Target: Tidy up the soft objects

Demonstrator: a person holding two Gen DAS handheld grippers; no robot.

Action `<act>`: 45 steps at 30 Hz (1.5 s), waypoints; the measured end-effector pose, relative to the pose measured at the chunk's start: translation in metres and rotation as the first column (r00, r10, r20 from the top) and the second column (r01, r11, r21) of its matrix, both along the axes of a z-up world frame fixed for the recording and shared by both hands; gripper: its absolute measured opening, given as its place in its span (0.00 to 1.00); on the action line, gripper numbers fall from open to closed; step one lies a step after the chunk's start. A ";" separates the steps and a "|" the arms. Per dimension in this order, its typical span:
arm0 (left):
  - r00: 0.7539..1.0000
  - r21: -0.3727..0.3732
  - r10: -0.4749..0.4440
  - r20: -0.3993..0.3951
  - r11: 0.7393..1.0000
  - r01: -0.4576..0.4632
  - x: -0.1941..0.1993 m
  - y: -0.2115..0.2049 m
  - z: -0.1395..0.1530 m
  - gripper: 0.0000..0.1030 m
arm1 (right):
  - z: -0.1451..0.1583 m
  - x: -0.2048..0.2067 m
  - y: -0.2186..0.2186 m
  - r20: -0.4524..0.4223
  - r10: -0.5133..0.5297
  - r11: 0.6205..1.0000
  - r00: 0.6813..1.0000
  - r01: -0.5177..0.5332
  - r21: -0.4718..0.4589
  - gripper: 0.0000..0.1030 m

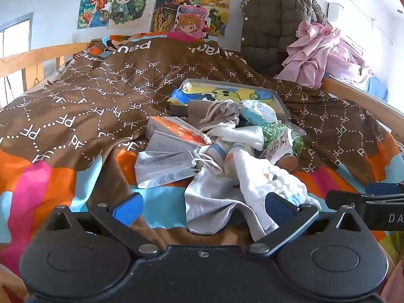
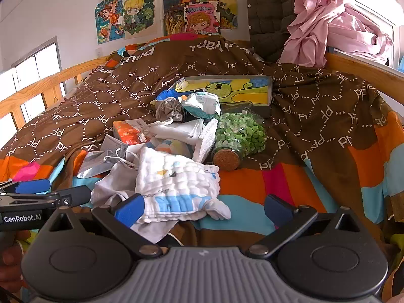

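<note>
The quilted white cloth lies in the pile near the bed's front edge: light, limp, best pinched at a bunched fold or its blue-striped hem. Both the right hand-held gripper and the left hand-held gripper are spread wide, holding nothing. The brown blanket repeats "PF"; the left hand-held gripper's body reads "GenRobot.AI".

- I'm in a home bedroom: ahead of my tongs, a wooden-railed bed under a brown quilt.
- Beyond it, cartoon posters cover the wall.
- Far right, piled clothes.
</note>
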State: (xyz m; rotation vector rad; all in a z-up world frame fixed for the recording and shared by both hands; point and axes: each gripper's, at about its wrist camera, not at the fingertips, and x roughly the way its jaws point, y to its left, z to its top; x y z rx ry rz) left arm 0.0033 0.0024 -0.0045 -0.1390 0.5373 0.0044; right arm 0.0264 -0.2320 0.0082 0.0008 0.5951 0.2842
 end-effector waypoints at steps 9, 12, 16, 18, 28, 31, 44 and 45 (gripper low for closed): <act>1.000 -0.010 0.008 -0.007 1.000 -0.008 0.000 0.002 -0.002 0.99 | 0.000 -0.001 0.001 0.001 0.000 1.000 1.000 0.000 -0.002 1.00; 1.000 -0.012 0.006 -0.009 1.000 -0.006 -0.001 0.002 -0.002 0.99 | 0.000 -0.001 0.001 0.002 0.000 1.000 1.000 0.000 -0.003 1.00; 1.000 -0.015 0.010 -0.013 1.000 -0.010 -0.001 0.002 -0.002 0.99 | 0.000 -0.001 0.001 0.002 0.000 1.000 1.000 0.000 -0.004 1.00; 1.000 -0.017 0.010 -0.015 1.000 -0.010 0.000 0.002 -0.002 0.99 | 0.000 0.000 0.001 0.002 0.000 1.000 1.000 0.000 -0.004 1.00; 1.000 -0.019 0.007 -0.016 1.000 -0.008 0.000 0.002 -0.003 0.99 | 0.000 0.000 0.002 0.003 0.000 1.000 1.000 0.000 -0.005 1.00; 1.000 -0.021 0.006 -0.018 1.000 -0.007 0.000 0.002 -0.004 0.99 | 0.000 0.000 0.002 0.003 0.000 1.000 1.000 0.000 -0.006 1.00; 1.000 -0.029 -0.011 -0.015 1.000 0.011 -0.001 0.002 -0.003 0.99 | -0.001 0.001 0.002 0.004 0.001 1.000 1.000 -0.001 -0.007 1.00; 1.000 -0.030 -0.010 -0.016 1.000 0.010 -0.001 0.002 -0.003 0.99 | -0.001 0.001 0.002 0.004 0.001 1.000 1.000 -0.001 -0.007 1.00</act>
